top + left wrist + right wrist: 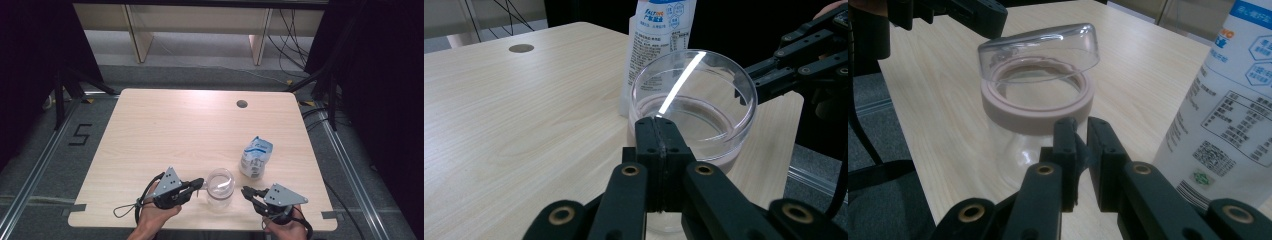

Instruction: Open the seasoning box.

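A clear jar (220,199) with a pink collar (1038,117) stands near the table's front edge. Its clear domed lid (220,181) (1043,47) sits tilted over the mouth, one side lifted off the collar. My left gripper (201,183) (659,125) comes in from the jar's left and is shut on the lid's (694,95) near rim. My right gripper (245,190) (1079,127) lies just right of the jar, its tips close to the collar. Its jaws are drawn together to a thin slit with nothing in them.
A white and blue salt bag (256,157) (1228,100) stands upright just behind and right of the jar. The wooden table (175,130) has a round cable hole (242,104) at the far right. Dark stands and cables flank the table on the floor.
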{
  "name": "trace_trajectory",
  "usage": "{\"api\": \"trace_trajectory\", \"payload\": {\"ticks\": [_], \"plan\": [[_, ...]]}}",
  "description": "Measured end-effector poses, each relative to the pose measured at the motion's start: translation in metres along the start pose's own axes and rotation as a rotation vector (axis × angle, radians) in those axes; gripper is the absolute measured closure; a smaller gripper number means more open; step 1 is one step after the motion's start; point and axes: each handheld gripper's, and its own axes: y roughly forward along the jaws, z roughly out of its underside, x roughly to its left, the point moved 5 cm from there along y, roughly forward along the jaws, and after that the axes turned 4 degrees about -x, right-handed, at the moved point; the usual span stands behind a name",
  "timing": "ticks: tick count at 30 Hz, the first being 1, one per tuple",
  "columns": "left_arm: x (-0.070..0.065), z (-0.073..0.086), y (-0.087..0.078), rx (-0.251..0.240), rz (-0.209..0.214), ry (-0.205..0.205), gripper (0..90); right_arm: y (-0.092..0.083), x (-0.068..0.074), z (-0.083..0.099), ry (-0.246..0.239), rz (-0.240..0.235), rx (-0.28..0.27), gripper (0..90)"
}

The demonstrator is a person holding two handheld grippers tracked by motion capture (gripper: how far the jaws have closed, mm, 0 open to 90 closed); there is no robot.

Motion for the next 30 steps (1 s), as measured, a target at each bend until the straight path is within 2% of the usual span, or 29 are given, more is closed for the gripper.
{"api": "trace_trajectory", "payload": {"ticks": [3,4,9,10,13,22,28,30], "plan": [[0.001,0.0,0.0,0.0,0.004,0.017,89.3,0.003,0.001,-0.001,-0.002,0.003,-0.005,84.2],[0.0,0.0,0.0,0.0,0.002,0.006,89.3,0.004,0.002,-0.003,-0.009,0.0,-0.003,84.4],[0.001,0.0,0.0,-0.002,0.006,0.013,89.3,0.008,0.003,-0.006,-0.019,-0.003,-0.009,84.6],[0.001,0.0,0.0,-0.002,0.006,0.014,89.3,0.009,0.004,-0.006,-0.006,-0.007,0.006,84.6],[0.001,0.0,0.0,-0.003,0.008,0.013,89.3,0.014,0.006,-0.009,-0.021,-0.013,-0.005,84.6],[0.001,0.001,0.0,-0.002,0.009,0.016,89.3,0.017,0.006,-0.014,-0.026,-0.024,-0.011,84.8],[0.003,0.001,-0.002,0.002,0.007,0.006,85.5,0.016,0.007,-0.02,-0.026,-0.025,-0.026,84.8],[0.003,0.0,-0.003,-0.007,0.015,-0.014,82.4,0.017,0.008,-0.022,-0.023,-0.028,-0.033,84.8]]}}
